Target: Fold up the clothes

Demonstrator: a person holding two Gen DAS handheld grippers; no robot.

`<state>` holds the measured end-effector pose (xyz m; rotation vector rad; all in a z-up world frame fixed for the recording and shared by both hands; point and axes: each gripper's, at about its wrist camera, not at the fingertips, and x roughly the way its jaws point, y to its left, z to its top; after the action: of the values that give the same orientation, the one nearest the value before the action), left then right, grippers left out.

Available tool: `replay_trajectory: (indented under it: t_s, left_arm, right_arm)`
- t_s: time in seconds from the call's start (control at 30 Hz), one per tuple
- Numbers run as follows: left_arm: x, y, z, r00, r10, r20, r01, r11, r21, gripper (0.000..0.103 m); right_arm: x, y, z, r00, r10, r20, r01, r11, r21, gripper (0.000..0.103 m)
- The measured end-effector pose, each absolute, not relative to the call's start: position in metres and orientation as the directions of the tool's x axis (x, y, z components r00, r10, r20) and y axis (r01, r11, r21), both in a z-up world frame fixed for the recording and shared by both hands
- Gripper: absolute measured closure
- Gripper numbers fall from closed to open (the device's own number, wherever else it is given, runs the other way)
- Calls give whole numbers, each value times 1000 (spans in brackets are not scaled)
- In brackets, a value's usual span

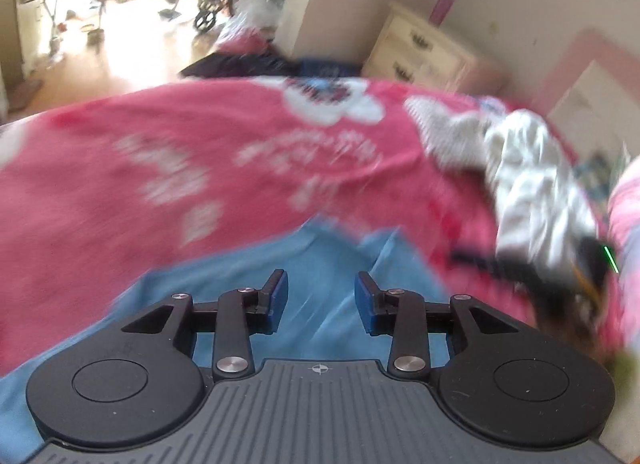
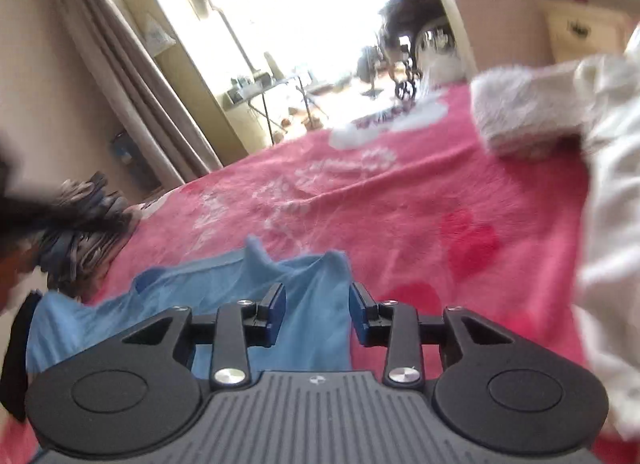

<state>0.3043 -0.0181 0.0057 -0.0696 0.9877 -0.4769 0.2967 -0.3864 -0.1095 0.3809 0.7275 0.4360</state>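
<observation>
Blue garment spread on the pink blanket, both grippers standing open above it.

The light blue garment (image 1: 320,260) lies on the pink floral blanket (image 1: 200,152). The left gripper (image 1: 321,296) and the right gripper (image 2: 317,306) each have jaws apart with nothing clamped between them. The cloth looks thin, limp and light, likely to sag and slide; its raised edge folds (image 2: 332,260) seem the best places to pinch. A white clothes pile (image 1: 532,184) sits well apart.

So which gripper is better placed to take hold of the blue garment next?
Probably the right gripper: a raised fold of the blue garment stands just ahead, between its open fingers. The left gripper, also open, has only flat cloth below it.
</observation>
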Motion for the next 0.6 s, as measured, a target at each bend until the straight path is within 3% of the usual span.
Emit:
replay_trajectory:
  t_s: [0.13, 0.3, 0.37, 0.43, 0.6]
  left_arm:
    - [255, 36, 14, 440, -362, -822, 302, 921, -245, 65]
    - [199, 88, -12, 482, -379, -790, 158, 924, -347, 65]
    - [184, 99, -27, 479, -377, -793, 105, 921, -374, 65]
    - [179, 105, -36, 452, -376, -809, 87, 921, -379, 65]
    - [171, 123, -42, 446, -366, -817, 40, 920, -390, 65]
  right_arm:
    - [341, -388, -132, 623, 554, -553, -193, 794, 577, 65]
    - [373, -379, -151, 553, 600, -578, -161, 757, 633, 68]
    - [374, -372, -150, 545, 595, -591, -173, 769, 615, 86]
    - [374, -367, -147, 556, 570, -605, -171, 791, 588, 96]
    - [359, -378, -147, 666, 486, -566, -95, 808, 582, 97]
